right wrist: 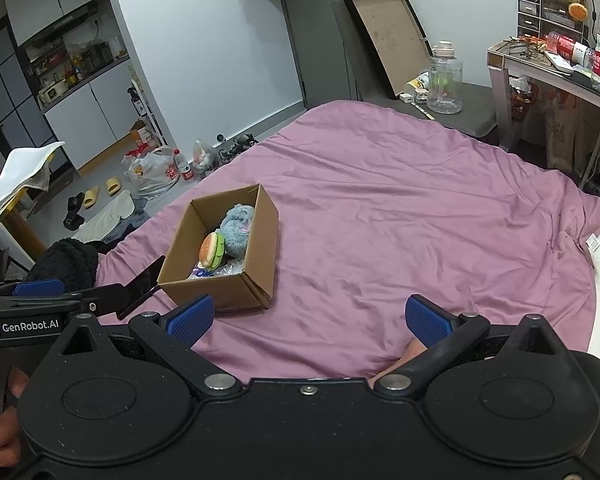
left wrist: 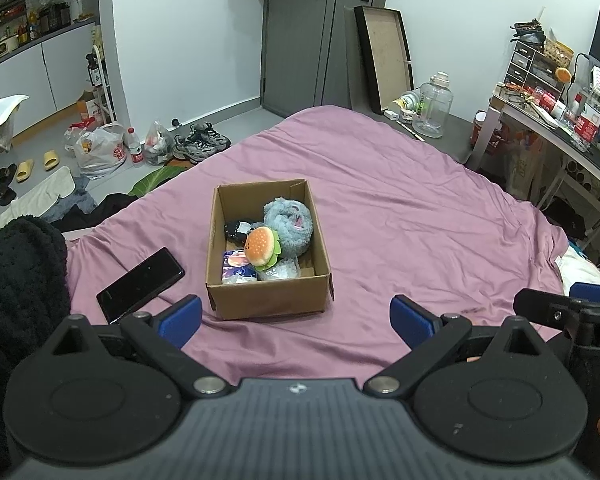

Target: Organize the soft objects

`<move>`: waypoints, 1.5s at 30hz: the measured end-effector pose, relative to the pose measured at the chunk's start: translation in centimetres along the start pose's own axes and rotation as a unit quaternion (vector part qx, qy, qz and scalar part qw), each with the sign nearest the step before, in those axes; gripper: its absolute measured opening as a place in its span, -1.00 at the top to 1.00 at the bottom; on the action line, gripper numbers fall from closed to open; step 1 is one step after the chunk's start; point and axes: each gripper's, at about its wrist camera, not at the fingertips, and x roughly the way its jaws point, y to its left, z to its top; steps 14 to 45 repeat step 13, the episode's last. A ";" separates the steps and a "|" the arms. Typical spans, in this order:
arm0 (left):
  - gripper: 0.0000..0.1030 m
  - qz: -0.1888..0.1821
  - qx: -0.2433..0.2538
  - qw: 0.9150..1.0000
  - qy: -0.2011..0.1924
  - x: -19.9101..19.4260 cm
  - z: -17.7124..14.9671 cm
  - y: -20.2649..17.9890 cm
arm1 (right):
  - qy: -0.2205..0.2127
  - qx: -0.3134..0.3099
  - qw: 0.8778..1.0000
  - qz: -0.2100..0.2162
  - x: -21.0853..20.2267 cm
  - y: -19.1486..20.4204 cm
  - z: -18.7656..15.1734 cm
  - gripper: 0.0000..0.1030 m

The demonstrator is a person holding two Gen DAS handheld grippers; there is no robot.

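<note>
At the near edge of the purple bedspread [left wrist: 400, 208] both tools hung low with nothing in them. The left gripper [left wrist: 296, 320] had its blue pads spread wide, and the right gripper [right wrist: 306, 320] stood likewise gaping, only bare cloth between its fingers.

Just beyond the left gripper's tips, at twelve o'clock, sat the cardboard box [left wrist: 266, 294] — and in it the soft things were already gathered: a burger plush [left wrist: 262, 246] riding on top, a blue furry plush [left wrist: 290, 222] behind it at one o'clock, a tissue pack [left wrist: 238, 266] at the near left corner, a small black item [left wrist: 235, 229] at the far left, and something in clear wrap by the near wall. To judge by the bare bedspread, little was left to collect.

The risks lay close by. A dark phone [left wrist: 140, 284] rested just beside the box at ten o'clock; a careless sweep of the left tool could knock it off the bed's edge, which ran near. The burger plush sat high on the heap, so a nudge to the box might tip it out. The box stood on soft, wrinkled cloth — pressing a further item in could tilt it. At the left gripper's nine o'clock a black fleecy mass [left wrist: 18, 280] bulked; whether it belonged to the task could not be told.
</note>
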 end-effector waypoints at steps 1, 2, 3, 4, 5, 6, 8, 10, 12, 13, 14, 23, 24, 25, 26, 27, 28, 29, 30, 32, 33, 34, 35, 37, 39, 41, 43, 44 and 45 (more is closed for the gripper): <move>-0.93 0.002 0.000 1.000 0.000 0.0 0.1 0.0 | 0.000 -0.001 1.000 0.000 0.0 0.0 0.0 -1.00; -0.93 0.004 0.001 1.000 -0.001 0.0 0.1 -0.1 | -0.001 -0.002 1.000 -0.002 0.0 -0.1 0.0 -1.00; -0.93 0.004 0.002 1.000 -0.001 0.0 0.1 -0.1 | -0.001 -0.001 1.000 -0.003 0.1 -0.1 0.0 -1.00; -0.93 0.004 0.005 1.000 -0.002 0.0 0.1 -0.2 | -0.001 0.000 1.000 -0.004 0.1 -0.2 0.0 -1.00; -0.93 0.004 0.005 1.000 -0.002 0.1 0.1 -0.2 | -0.001 0.001 1.000 -0.004 0.2 -0.2 0.0 -1.00; -0.93 0.004 0.005 1.000 -0.001 0.2 0.1 -0.3 | -0.001 0.001 1.000 -0.004 0.2 -0.3 0.0 -1.00; -0.93 0.005 0.004 1.000 0.001 0.4 0.2 -0.3 | 0.001 0.002 1.000 -0.006 0.4 -0.2 0.0 -1.00; -0.93 0.005 0.004 1.000 0.000 0.5 0.2 -0.3 | 0.003 0.002 1.000 -0.006 0.6 -0.3 0.0 -1.00; -0.93 0.004 0.003 1.000 0.001 0.6 0.2 -0.3 | 0.006 0.003 1.000 -0.007 0.9 -0.4 0.0 -1.00; -0.93 0.003 0.003 1.000 0.001 0.6 0.2 -0.3 | 0.007 0.004 1.000 -0.007 1.1 -0.3 0.1 -1.00; -0.93 0.003 0.003 1.000 0.001 0.6 0.2 -0.3 | 0.007 0.004 1.000 -0.007 1.1 -0.3 0.1 -1.00; -0.93 0.003 0.003 1.000 0.001 0.6 0.2 -0.3 | 0.007 0.004 1.000 -0.007 1.1 -0.3 0.1 -1.00; -0.93 0.003 0.003 1.000 0.001 0.6 0.2 -0.3 | 0.007 0.004 1.000 -0.007 1.1 -0.3 0.1 -1.00; -0.93 0.003 0.003 1.000 0.001 0.6 0.2 -0.3 | 0.007 0.004 1.000 -0.007 1.1 -0.3 0.1 -1.00; -0.93 0.003 0.003 1.000 0.001 0.6 0.2 -0.3 | 0.007 0.004 1.000 -0.007 1.1 -0.3 0.1 -1.00; -0.93 0.003 0.003 1.000 0.001 0.6 0.2 -0.3 | 0.007 0.004 1.000 -0.007 1.1 -0.3 0.1 -1.00; -0.93 0.003 0.003 1.000 0.001 0.6 0.2 -0.3 | 0.007 0.004 1.000 -0.007 1.1 -0.3 0.1 -1.00; -0.93 0.003 0.003 1.000 0.001 0.6 0.2 -0.3 | 0.007 0.004 1.000 -0.007 1.1 -0.3 0.1 -1.00; -0.93 0.003 0.003 1.000 0.001 0.6 0.2 -0.3 | 0.007 0.004 1.000 -0.007 1.1 -0.3 0.1 -1.00; -0.93 0.003 0.003 1.000 0.001 0.6 0.2 -0.3 | 0.007 0.004 1.000 -0.007 1.1 -0.3 0.1 -1.00; -0.93 0.003 0.003 1.000 0.001 0.6 0.2 -0.3 | 0.007 0.004 1.000 -0.007 1.1 -0.3 0.1 -1.00; -0.93 0.003 0.003 1.000 0.001 0.6 0.2 -0.3 | 0.007 0.004 1.000 -0.007 1.1 -0.3 0.1 -1.00; -0.93 0.003 0.003 1.000 0.001 0.6 0.2 -0.3 | 0.007 0.004 1.000 -0.007 1.1 -0.3 0.1 -1.00; -0.93 0.003 0.003 1.000 0.001 0.6 0.2 -0.3 | 0.007 0.004 1.000 -0.007 1.1 -0.3 0.1 -1.00; -0.93 0.003 0.003 1.000 0.001 0.6 0.2 -0.3 | 0.007 0.004 1.000 -0.007 1.1 -0.3 0.1 -1.00; -0.93 0.003 0.003 1.000 0.001 0.6 0.2 -0.3 | 0.007 0.004 1.000 -0.007 1.1 -0.3 0.1 -1.00; -0.93 0.003 0.003 1.000 0.001 0.6 0.2 -0.3 | 0.007 0.004 1.000 -0.007 1.1 -0.3 0.1 -1.00; -0.93 0.003 0.003 1.000 0.001 0.6 0.2 -0.3 | 0.007 0.004 1.000 -0.007 1.1 -0.3 0.1 -1.00; -0.93 0.003 0.003 1.000 0.001 0.6 0.2 -0.3 | 0.007 0.004 1.000 -0.007 1.1 -0.3 0.1 -1.00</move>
